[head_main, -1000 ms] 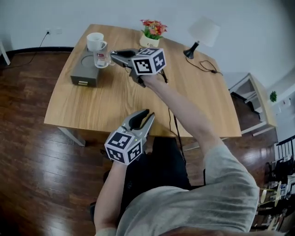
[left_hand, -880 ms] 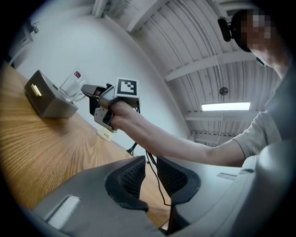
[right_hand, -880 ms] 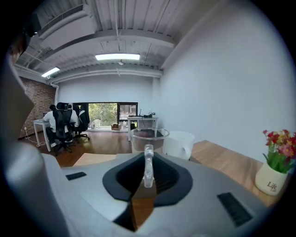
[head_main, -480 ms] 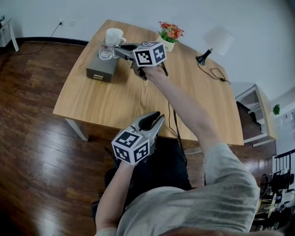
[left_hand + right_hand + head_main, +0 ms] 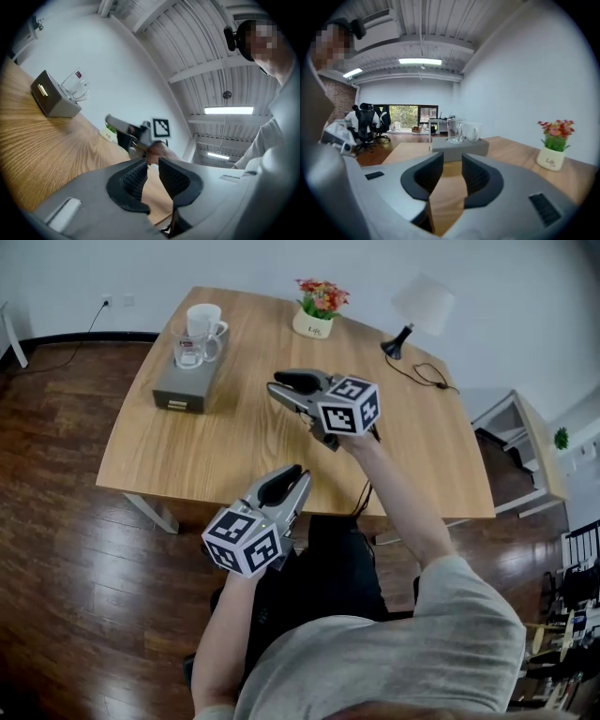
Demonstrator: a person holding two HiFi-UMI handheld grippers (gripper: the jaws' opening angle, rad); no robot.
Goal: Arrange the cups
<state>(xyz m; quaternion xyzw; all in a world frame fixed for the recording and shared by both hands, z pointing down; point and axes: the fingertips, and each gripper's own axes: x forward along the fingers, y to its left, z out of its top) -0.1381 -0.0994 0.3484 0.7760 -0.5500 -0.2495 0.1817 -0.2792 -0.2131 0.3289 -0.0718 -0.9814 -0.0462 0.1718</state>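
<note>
Pulled back from grey box (image 5: 176,390) to mid-table (image 5: 234,451): right gripper (image 5: 277,383). Jaws just opening, now slightly apart, nothing between. glass mug (image 5: 190,351), earlier in those jaws, stands free on box just beside white mug (image 5: 203,322); pairing there looks like intended arrangement. left gripper (image 5: 300,472) waits by near table edge, jaws narrowly parted, empty, hardly shifted.

Shirt (image 5: 394,652) is grey; left gripper (image 5: 298,471), right gripper (image 5: 276,383) grey with black fingers (image 5: 478,176).

Grey box (image 5: 178,390) bears glass cup (image 5: 188,351), white mug (image 5: 203,322) — right claw (image 5: 279,384) well apart, jaws just opened, empty.
</note>
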